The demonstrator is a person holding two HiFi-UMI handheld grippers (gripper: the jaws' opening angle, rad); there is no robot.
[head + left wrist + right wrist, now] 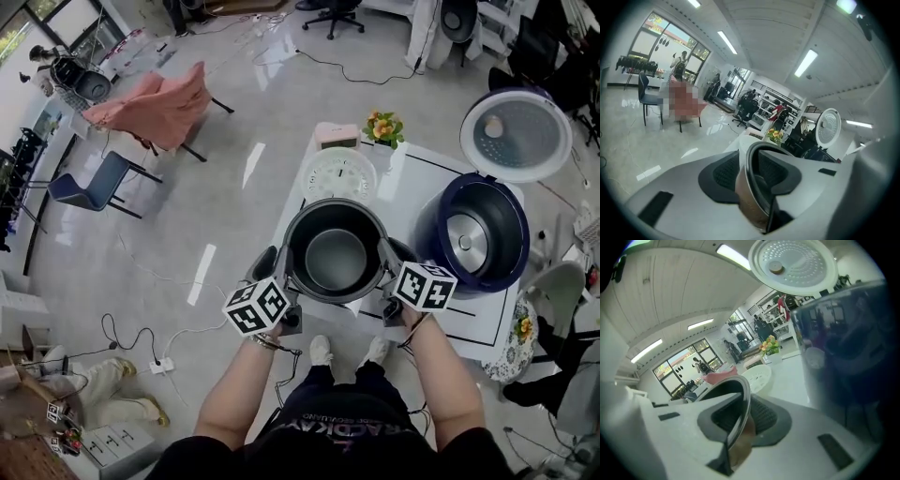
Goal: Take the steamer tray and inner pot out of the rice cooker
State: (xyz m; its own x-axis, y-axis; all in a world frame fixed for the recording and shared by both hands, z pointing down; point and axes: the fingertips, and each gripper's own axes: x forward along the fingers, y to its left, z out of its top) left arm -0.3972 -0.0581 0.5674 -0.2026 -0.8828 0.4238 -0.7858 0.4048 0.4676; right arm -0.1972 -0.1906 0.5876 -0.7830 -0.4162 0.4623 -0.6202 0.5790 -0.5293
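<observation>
The metal inner pot (336,251) is at the near edge of the white table (417,183), between my two grippers. My left gripper (278,265) straddles the pot's left rim (751,161), its pads standing slightly off the wall. On the opposite rim (740,394), my right gripper (392,255) is shut. The white steamer tray (339,173) lies on the table just beyond the pot. To the right stands the dark blue rice cooker (478,234), its round lid (516,134) raised and its well showing no pot.
A pink box (336,134) and a small pot of flowers (382,127) stand at the table's far edge. On the floor to the left are chairs, one draped in pink cloth (159,105). Cables and a power strip (159,366) lie near my feet.
</observation>
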